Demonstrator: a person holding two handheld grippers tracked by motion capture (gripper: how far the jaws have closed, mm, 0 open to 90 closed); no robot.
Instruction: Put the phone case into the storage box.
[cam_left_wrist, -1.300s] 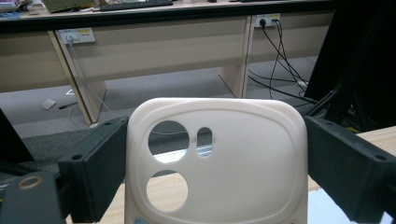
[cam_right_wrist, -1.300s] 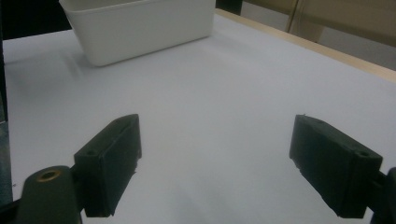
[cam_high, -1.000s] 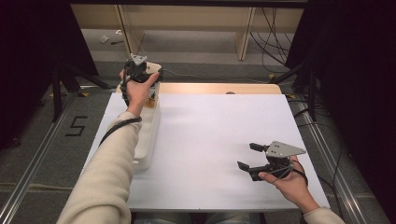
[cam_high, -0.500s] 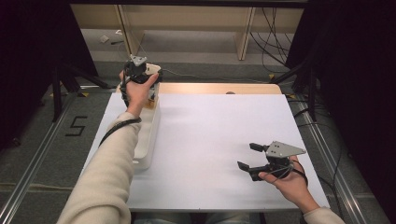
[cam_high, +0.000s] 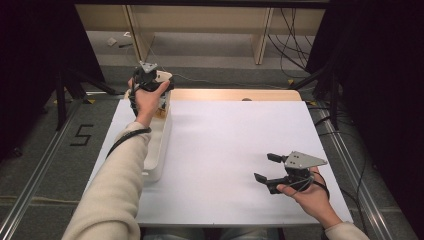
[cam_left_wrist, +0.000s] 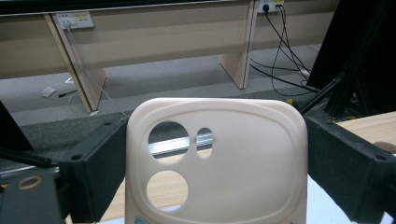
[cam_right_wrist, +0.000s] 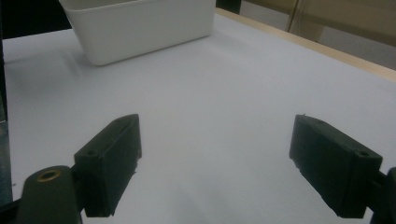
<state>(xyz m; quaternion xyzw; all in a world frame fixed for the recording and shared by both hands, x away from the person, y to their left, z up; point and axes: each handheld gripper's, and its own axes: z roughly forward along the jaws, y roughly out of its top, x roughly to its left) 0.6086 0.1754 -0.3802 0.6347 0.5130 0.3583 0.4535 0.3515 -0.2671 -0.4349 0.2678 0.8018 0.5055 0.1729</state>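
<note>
1. Risk of slipping: the left gripper (cam_high: 148, 80) holds a cream plate (cam_left_wrist: 215, 161) by its two side edges alone, jaws clamped on it. The edges look smooth and rounded, so a tilt or a jolt could let it slide out and drop.
2. Risk of falling outside: the plate is held at the far left corner of the table (cam_high: 240, 150), over the far end of the white bin (cam_high: 157, 150) and near the table edge. Released off-centre, it could strike the bin rim or go over to the floor.
3. Risk of collision: low. The right gripper (cam_high: 269, 168) rests near the front right of the table, well apart from the bin, jaws apart and holding nothing.
4. The plate: a flat, matte, cream-coloured piece with rounded corners, held upright. It has three cut-outs at its upper left, two round and one small oval; the table edge and floor show through them. It looks rigid and light. Its lower end is out of frame, so its full length cannot be told.
</note>
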